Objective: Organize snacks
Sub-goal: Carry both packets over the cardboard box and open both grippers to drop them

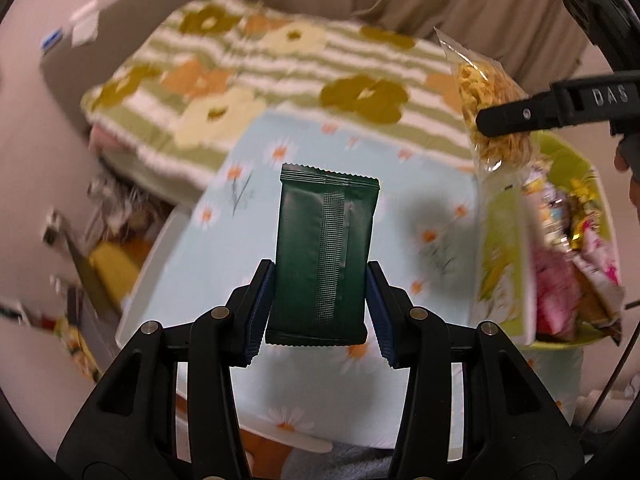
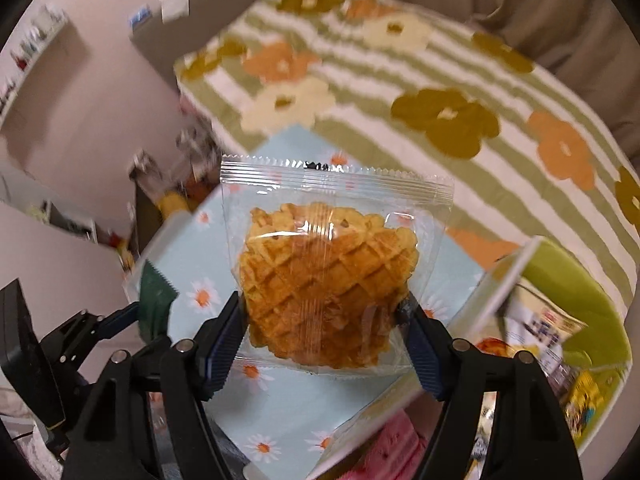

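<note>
My left gripper is shut on a dark green snack packet and holds it upright above the daisy-print table. My right gripper is shut on a clear-wrapped waffle, held above the same table. In the left wrist view the waffle pack and one right finger show at upper right, above the green snack box. In the right wrist view the left gripper with the green packet shows at left.
The green box at the right holds several colourful snack packs. A bed with a striped flower blanket lies behind the table. Cluttered shelves and floor items are at the left.
</note>
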Tool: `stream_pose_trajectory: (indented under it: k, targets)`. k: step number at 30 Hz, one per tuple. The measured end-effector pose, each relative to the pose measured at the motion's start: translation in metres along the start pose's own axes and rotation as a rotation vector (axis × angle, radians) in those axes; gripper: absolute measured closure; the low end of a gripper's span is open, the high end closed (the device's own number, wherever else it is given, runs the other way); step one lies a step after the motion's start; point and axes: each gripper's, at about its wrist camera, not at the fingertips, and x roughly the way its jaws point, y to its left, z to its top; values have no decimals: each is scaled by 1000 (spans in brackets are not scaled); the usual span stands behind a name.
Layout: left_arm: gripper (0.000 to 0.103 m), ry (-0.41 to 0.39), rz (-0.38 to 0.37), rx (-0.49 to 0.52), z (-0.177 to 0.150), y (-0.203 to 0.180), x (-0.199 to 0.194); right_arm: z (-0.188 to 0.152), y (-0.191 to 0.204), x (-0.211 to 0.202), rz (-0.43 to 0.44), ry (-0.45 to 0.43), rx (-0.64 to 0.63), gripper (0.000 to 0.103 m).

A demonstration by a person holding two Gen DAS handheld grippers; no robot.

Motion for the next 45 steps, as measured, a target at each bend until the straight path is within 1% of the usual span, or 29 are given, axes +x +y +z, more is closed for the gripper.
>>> stream_pose_trajectory:
  k: [3, 6, 12, 14, 17, 21, 23, 25, 30, 34, 36, 37, 38, 39, 40, 42, 45]
  targets:
    - [61, -40, -38, 63, 21, -20, -15, -17, -10, -40, -13, -93, 67, 33]
    - [61, -82, -106, 153, 46, -49, -28, -28, -20, -65, -39, -141, 122, 33]
    - [61, -113, -218, 314, 76, -105, -33, -55, -45, -113, -158, -223, 252, 33]
    - [61, -118, -261, 376, 83, -126, -31, -62, -53, -119, -194, -239, 292, 33]
    - [61, -109, -309, 437, 91, -150, -25, -79, -66, -127, -256, -240, 355, 33]
    - [61, -73, -369, 518, 96, -185, -5, -104, -89, -128, -289, -227, 444, 33]
    - [61, -41, -389, 541, 97, -200, 8, -116, -101, -126, -322, -219, 484, 33]
    - [61, -12, -404, 557, 96, -215, 19, -128, -110, -126, -335, -215, 519, 33]
    - [61, 41, -403, 549, 98, -241, 46, -152, -131, -124, -288, -234, 619, 33]
    - [61, 66, -403, 541, 101, -255, 60, -156, -144, -121, -259, -244, 652, 33]
    - [60, 57, -405, 542, 101, -259, 63, -156, -147, -120, -249, -248, 661, 33]
    - [55, 54, -396, 548, 101, -262, 64, -157, -148, -119, -245, -250, 664, 33]
    - [35, 56, -379, 557, 101, -264, 67, -159, -149, -119, -239, -252, 669, 33]
    - [20, 59, -371, 559, 101, -265, 70, -159, -151, -119, -231, -254, 673, 33]
    - [0, 56, -369, 553, 101, -264, 73, -160, -152, -118, -226, -256, 675, 33]
    - [0, 41, -371, 545, 101, -260, 72, -160, -154, -118, -220, -260, 680, 33]
    - [0, 53, -359, 549, 100, -249, 71, -160, -155, -119, -208, -264, 679, 33]
